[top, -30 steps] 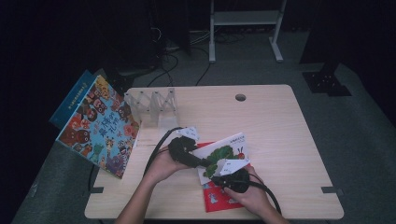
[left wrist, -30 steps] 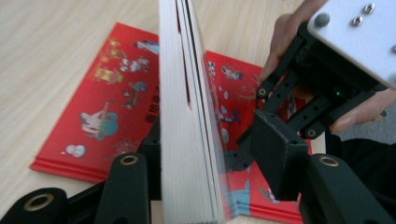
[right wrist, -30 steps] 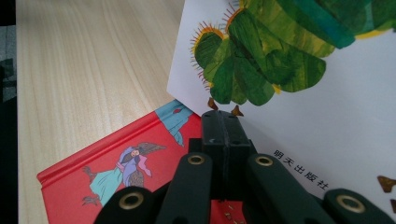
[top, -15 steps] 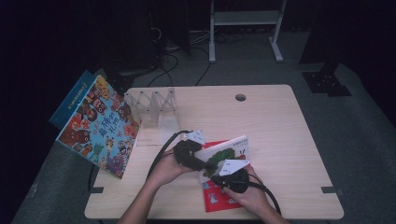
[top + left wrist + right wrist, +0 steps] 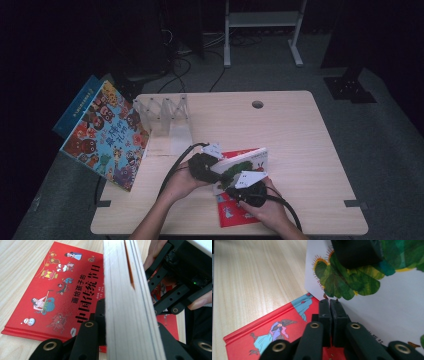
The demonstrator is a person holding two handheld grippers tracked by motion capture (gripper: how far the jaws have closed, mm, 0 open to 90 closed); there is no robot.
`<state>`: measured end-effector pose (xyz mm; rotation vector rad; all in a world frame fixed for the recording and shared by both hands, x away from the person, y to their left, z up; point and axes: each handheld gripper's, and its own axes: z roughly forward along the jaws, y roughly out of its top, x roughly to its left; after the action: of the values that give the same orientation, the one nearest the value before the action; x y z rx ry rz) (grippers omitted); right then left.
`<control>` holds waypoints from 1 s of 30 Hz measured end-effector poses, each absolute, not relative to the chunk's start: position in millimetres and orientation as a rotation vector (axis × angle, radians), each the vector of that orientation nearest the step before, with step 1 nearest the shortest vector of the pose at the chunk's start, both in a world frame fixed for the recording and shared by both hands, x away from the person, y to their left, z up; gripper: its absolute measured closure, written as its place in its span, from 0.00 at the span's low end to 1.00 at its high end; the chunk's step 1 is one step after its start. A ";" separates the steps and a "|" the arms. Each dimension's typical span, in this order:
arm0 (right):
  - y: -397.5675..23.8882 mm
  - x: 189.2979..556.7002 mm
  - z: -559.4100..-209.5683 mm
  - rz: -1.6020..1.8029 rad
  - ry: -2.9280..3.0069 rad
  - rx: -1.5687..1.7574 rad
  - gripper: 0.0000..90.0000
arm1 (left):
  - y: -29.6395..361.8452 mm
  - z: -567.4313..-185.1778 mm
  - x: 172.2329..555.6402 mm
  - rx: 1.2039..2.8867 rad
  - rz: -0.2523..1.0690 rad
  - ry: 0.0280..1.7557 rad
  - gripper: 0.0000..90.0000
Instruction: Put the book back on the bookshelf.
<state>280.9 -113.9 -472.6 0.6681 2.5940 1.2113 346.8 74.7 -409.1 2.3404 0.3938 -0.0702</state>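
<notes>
Caterpillar book [image 5: 243, 163] clamped by left tool [image 5: 125, 340]; right tool [image 5: 330, 305] pinched shut, empty.

The white book [image 5: 127, 302] hides part of the red book [image 5: 57, 290], its top cut off.

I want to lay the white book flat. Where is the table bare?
Free: the right half of the table, from the hole to the right edge. Crowded: near centre, with the red book, white book and both grippers; back left, the clear rack.
</notes>
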 end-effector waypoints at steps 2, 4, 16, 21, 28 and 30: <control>-114.0 280.6 -472.6 1.211 2.594 0.664 0.93 | 74.8 -408.7 347.1 2.342 -0.073 0.394 0.83; -115.7 280.5 -471.9 1.207 2.588 0.660 0.89 | 74.2 -408.2 346.1 2.344 -0.050 0.384 0.83; -158.5 288.6 -458.8 1.284 2.410 0.726 0.74 | 92.0 -393.8 349.7 2.307 0.034 0.445 0.84; -195.8 302.8 -454.6 1.299 2.271 0.897 0.59 | 105.6 -390.1 353.5 2.291 0.055 0.495 0.84; -236.0 330.9 -460.0 1.211 2.173 1.091 0.41 | 129.6 -383.4 352.3 2.260 0.088 0.549 0.84; -244.3 338.8 -463.7 1.189 2.155 1.145 0.39 | 138.2 -381.5 351.7 2.248 0.091 0.568 0.84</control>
<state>338.8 -244.3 -463.7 1.1453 2.1546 1.1892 351.7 138.2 -381.5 2.2481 0.5678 0.0907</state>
